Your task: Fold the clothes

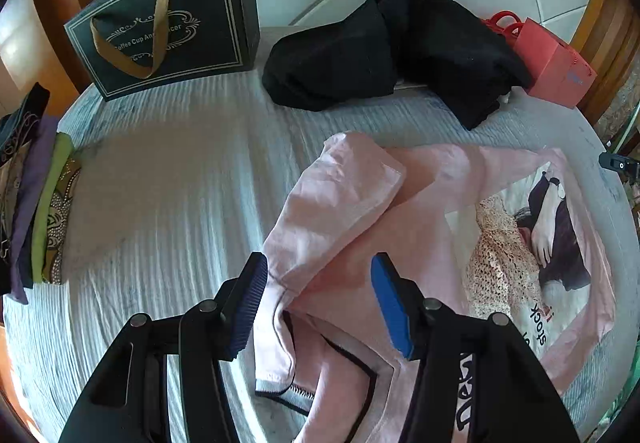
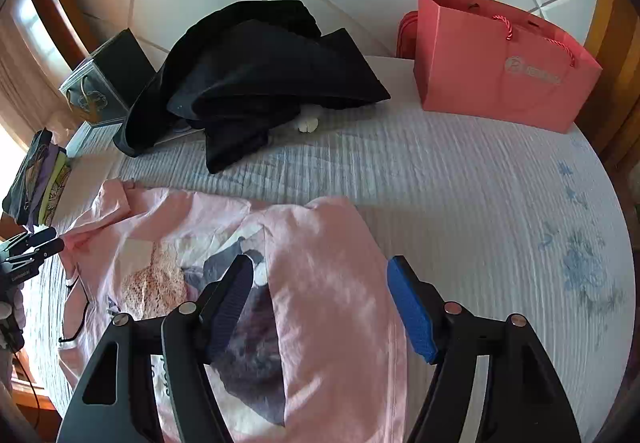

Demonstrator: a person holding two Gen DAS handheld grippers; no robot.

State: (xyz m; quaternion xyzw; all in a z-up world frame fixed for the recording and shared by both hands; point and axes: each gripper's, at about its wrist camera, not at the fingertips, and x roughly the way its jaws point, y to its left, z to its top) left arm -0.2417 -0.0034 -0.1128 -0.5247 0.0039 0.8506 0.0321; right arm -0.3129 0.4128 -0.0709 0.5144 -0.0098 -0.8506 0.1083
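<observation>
A pink long-sleeved shirt (image 1: 432,243) with a printed picture of a woman lies on the bed. Its left sleeve (image 1: 340,199) is folded in over the body. My left gripper (image 1: 318,303) is open, its fingers on either side of the shoulder and collar, holding nothing. In the right wrist view the shirt (image 2: 168,235) has its right sleeve (image 2: 332,303) folded over the print. My right gripper (image 2: 320,307) is open above that sleeve. The left gripper (image 2: 44,239) also shows at the left edge there.
A heap of black clothes (image 1: 384,47) lies at the head of the bed (image 1: 168,179). A dark gift bag (image 1: 168,23) stands at the back left, a red paper bag (image 2: 500,63) at the back right. Several folded garments (image 1: 36,203) are stacked at the left edge.
</observation>
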